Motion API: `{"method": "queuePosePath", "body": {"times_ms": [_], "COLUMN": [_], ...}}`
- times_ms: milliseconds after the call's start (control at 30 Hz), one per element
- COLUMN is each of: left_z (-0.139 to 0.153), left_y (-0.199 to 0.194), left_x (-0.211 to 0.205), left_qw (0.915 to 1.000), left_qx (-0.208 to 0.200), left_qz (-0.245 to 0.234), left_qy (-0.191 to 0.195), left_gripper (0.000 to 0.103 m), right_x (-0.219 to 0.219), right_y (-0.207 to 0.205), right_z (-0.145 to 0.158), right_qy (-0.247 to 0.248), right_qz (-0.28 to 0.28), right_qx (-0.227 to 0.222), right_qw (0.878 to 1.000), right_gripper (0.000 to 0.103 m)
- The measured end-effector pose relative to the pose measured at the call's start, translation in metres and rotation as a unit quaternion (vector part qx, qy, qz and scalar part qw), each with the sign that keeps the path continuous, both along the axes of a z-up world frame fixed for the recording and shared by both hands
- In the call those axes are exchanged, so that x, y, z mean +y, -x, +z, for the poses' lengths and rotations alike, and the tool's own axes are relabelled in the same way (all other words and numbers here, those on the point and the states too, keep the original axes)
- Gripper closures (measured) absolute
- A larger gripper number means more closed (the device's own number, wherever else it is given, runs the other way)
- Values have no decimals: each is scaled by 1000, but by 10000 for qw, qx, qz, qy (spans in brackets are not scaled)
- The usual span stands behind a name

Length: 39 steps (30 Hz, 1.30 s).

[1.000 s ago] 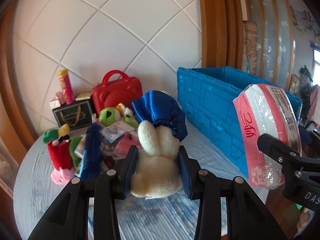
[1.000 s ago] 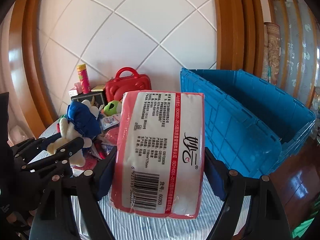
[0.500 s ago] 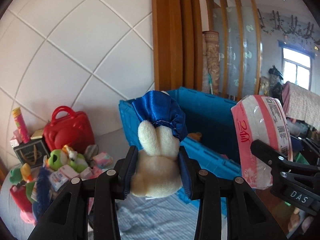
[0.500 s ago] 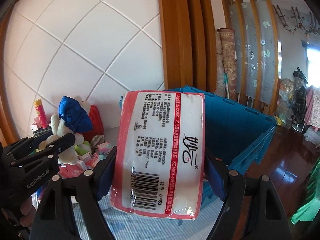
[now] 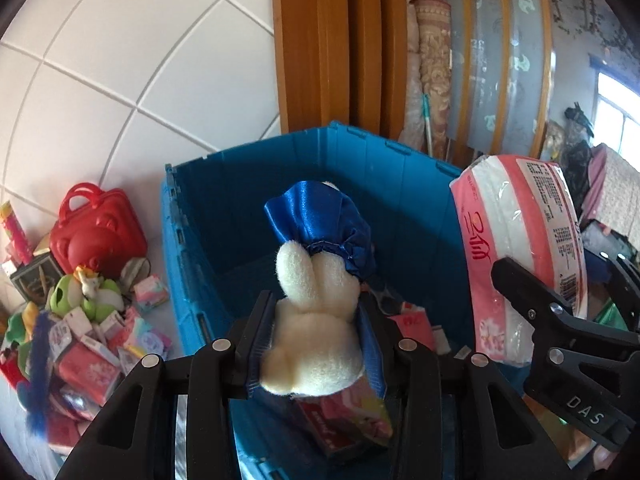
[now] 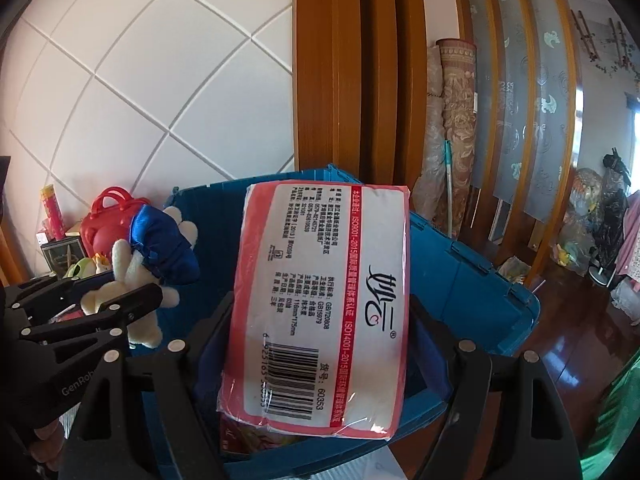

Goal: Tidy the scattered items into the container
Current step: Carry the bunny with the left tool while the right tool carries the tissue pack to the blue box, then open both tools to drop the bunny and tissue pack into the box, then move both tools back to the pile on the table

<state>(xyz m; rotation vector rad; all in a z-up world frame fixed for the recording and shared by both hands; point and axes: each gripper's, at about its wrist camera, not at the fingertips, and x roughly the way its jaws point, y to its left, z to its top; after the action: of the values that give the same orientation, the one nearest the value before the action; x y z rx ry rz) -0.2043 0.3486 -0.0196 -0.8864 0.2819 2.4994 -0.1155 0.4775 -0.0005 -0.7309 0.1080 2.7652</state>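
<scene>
My left gripper (image 5: 314, 344) is shut on a cream plush rabbit (image 5: 316, 336) in a shiny blue dress, held above the open blue crate (image 5: 192, 280). The right wrist view shows the same plush rabbit (image 6: 132, 276) and the left gripper (image 6: 116, 300) at the left. My right gripper (image 6: 320, 336) is shut on a pink-and-white pack of tissues (image 6: 320, 300), also over the blue crate (image 6: 472, 280). The tissue pack (image 5: 524, 256) appears at the right of the left wrist view. Several pink packets (image 5: 344, 412) lie on the crate's floor.
A pile of toys and packets (image 5: 92, 332) lies left of the crate, with a red toy suitcase (image 5: 98, 234) and a green frog plush (image 5: 74, 294) among them. A white tiled wall and wooden pillars (image 5: 332, 48) stand behind. Rolled rugs (image 6: 456, 136) lean at the right.
Both grippers swung right from the pile of items to above the crate, still holding the rabbit and the tissue pack. The crate's inside has come into view.
</scene>
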Motion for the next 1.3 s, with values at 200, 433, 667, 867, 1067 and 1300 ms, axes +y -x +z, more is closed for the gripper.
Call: {"method": "queuePosePath", "body": {"times_ms": [200,433,667,867,1067,1300], "left_z": [-1,-10,-13,-13,-13,-2], "left_y": [-3,-6,-7,-5,-5,-21], "left_x": [26,40,39,36,33,15], "left_qw": [9993,9985,9983,9985,9985,9976], "left_qx": [-77,-13,41,7,17,309], "left_qz": [219,323,388,430,472,615], "left_qy": [277,446,430,347,266,-76], "left_gripper": [62,37,22,20,20,16], "right_x": [38,62,73,75,77,70], "right_y": [13,19,28,39,36,36], "right_z": [-19,-29,-36,-46,-45,-42], "right_qy": [211,374,433,452,502,474], "right_qz": [172,180,205,144,85,236], "right_qx": [-146,-68,-79,-203,-37,-13], "right_qw": [9995,9991,9988,9987,9987,9986], "right_gripper": [24,24,21,0,0,0]}}
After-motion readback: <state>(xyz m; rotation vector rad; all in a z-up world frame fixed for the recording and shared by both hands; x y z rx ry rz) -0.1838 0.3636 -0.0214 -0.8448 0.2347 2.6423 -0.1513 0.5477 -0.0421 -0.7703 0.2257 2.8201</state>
